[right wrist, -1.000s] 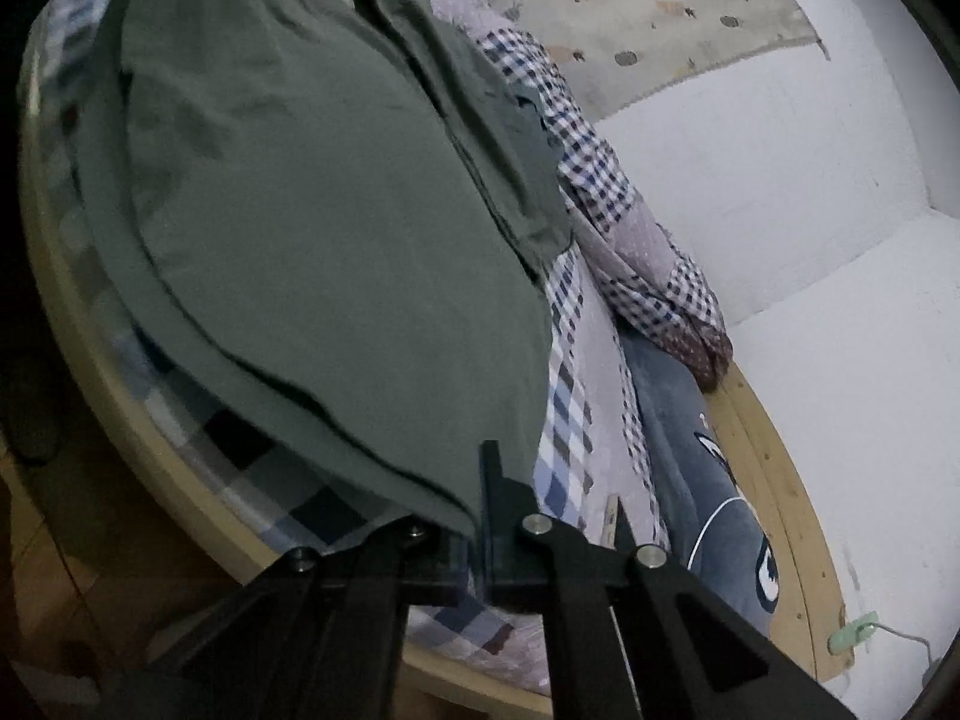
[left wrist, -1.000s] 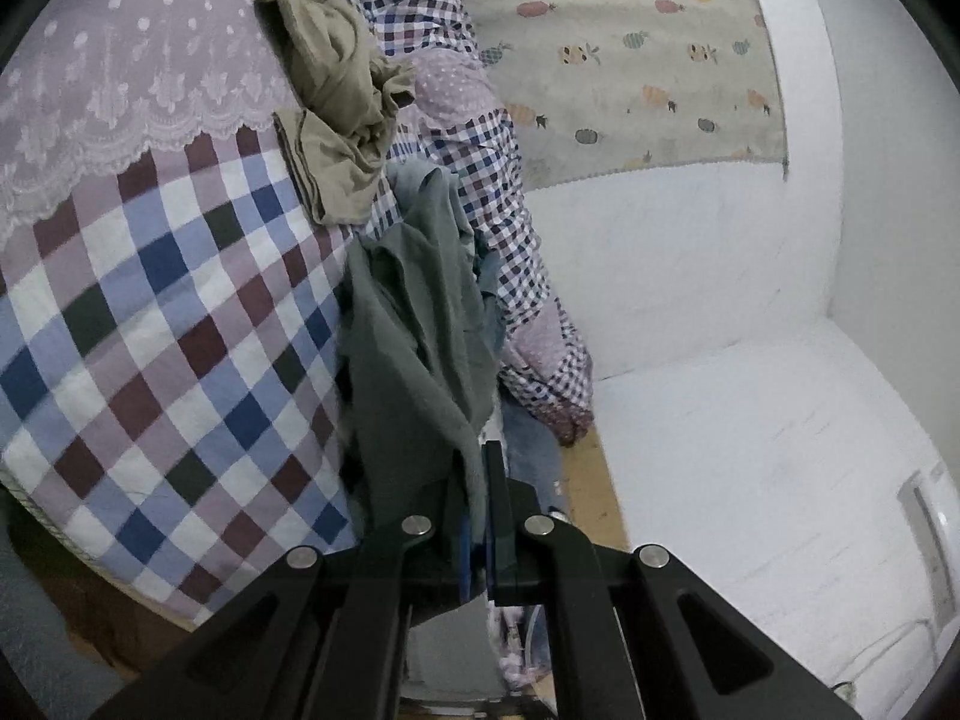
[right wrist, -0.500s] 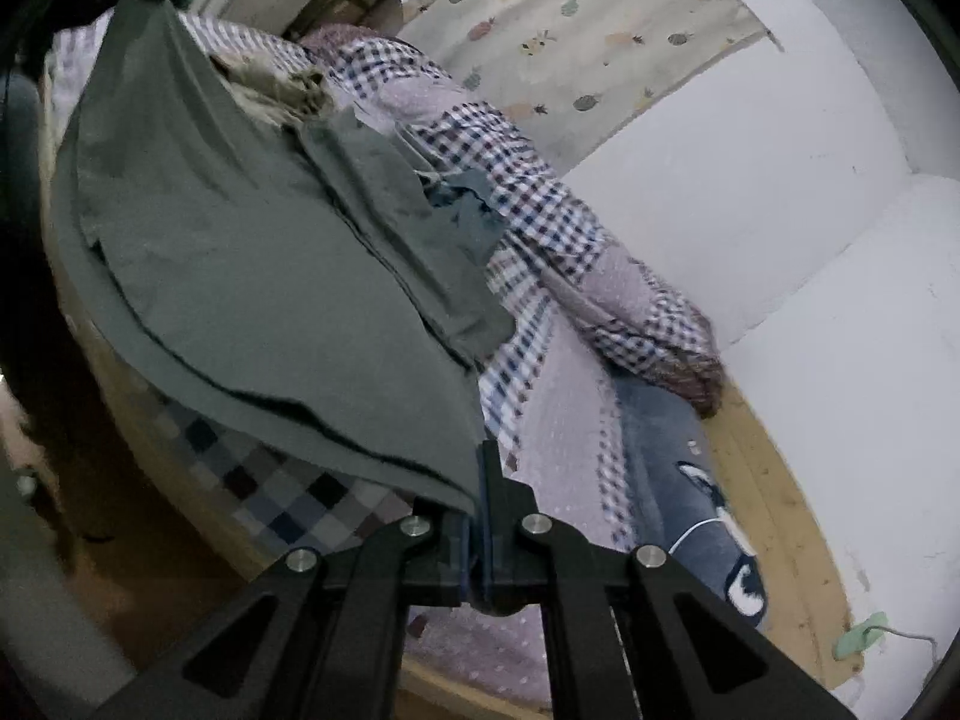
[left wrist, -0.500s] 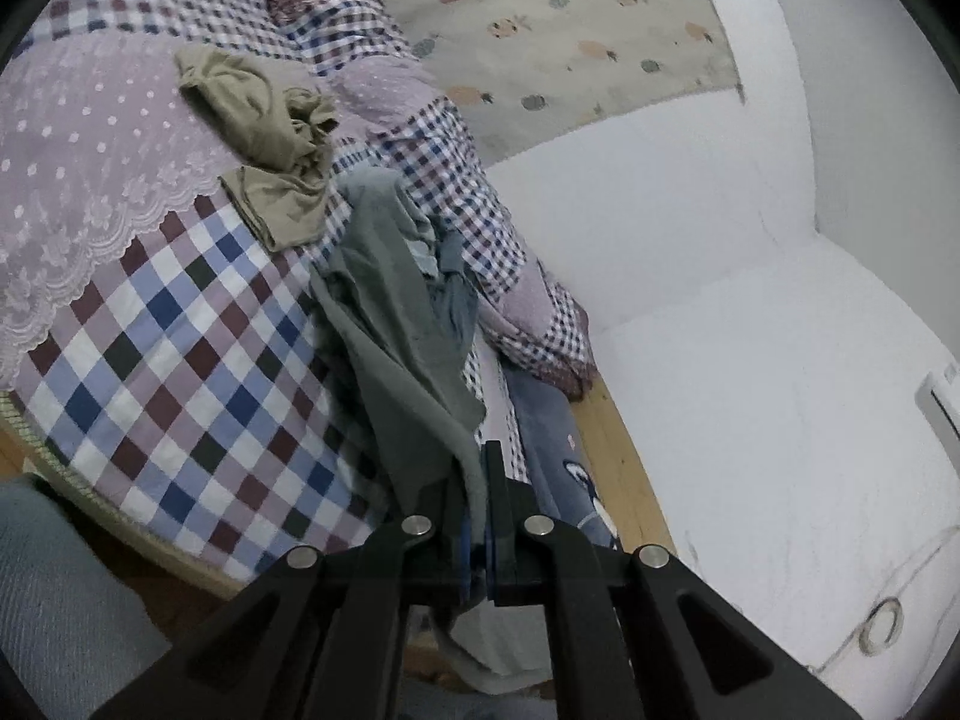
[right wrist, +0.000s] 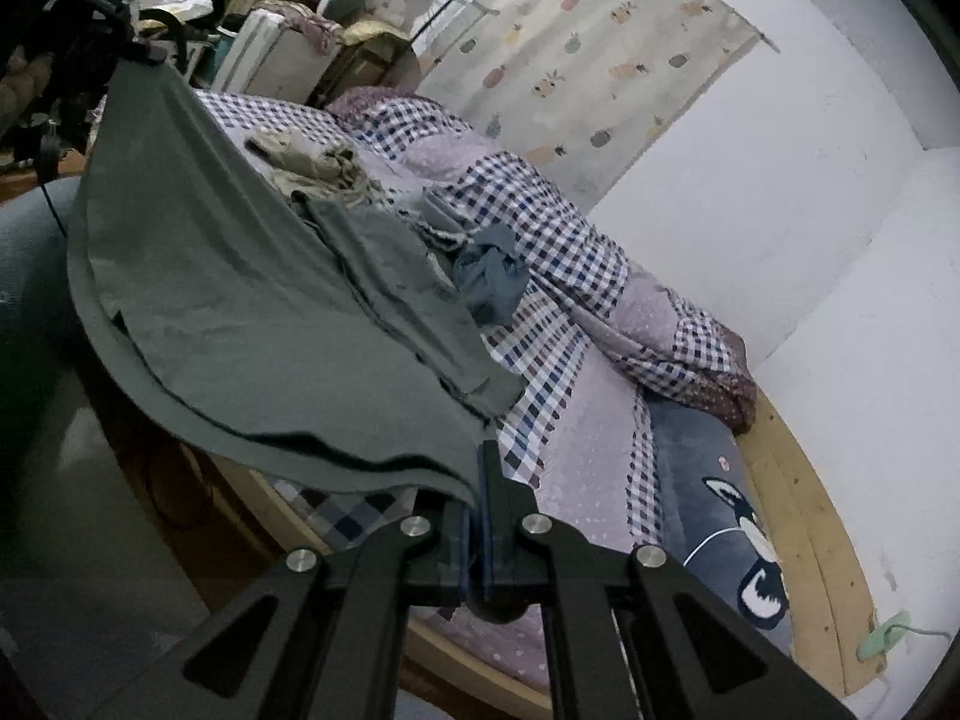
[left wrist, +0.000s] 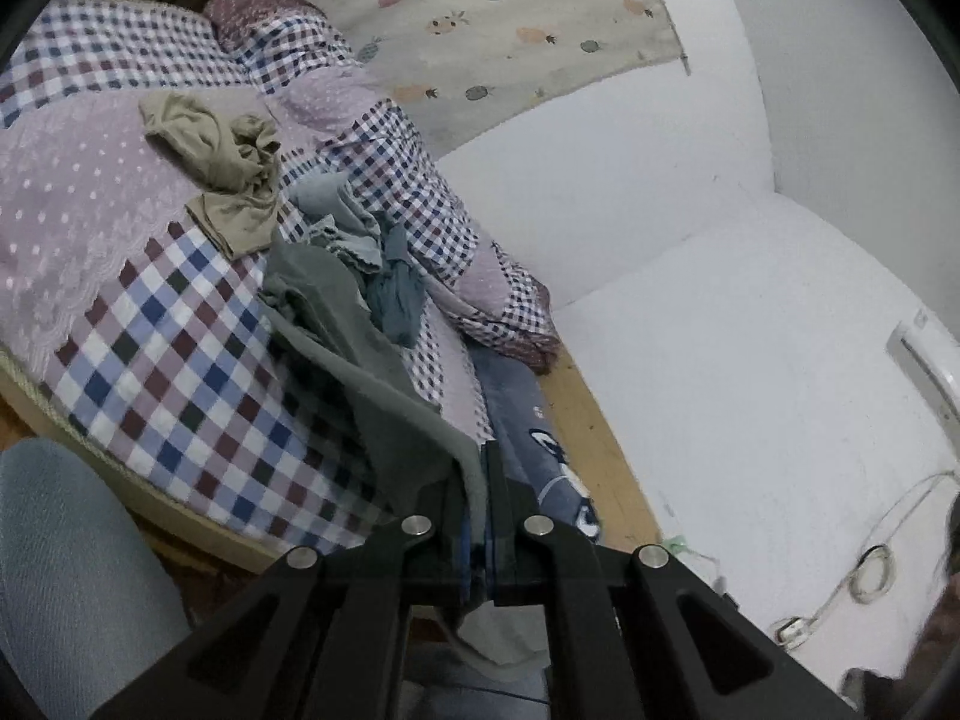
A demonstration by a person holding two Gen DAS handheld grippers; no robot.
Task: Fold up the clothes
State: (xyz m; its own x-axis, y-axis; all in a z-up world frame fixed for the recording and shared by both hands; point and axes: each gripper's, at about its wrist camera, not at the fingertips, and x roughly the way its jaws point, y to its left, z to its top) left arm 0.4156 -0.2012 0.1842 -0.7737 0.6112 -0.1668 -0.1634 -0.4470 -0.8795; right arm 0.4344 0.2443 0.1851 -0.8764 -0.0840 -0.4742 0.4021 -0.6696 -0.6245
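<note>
Grey-green and soft, the shirt (right wrist: 240,300) is hanging stretched between my two hands above the checked bed (left wrist: 150,360), its hem drooping in a curve; my left fingers (left wrist: 480,498) and right fingers (right wrist: 480,498) are both pinching its edge closed.

Dim, soft indoor light; strong fisheye bending (dark vignetted corners).

You face a bed (left wrist: 150,354) with a checked quilt (right wrist: 540,240) on a wooden frame (right wrist: 798,516), set against white walls (left wrist: 690,180) under a fruit-print curtain (right wrist: 600,60), in dim light.
</note>
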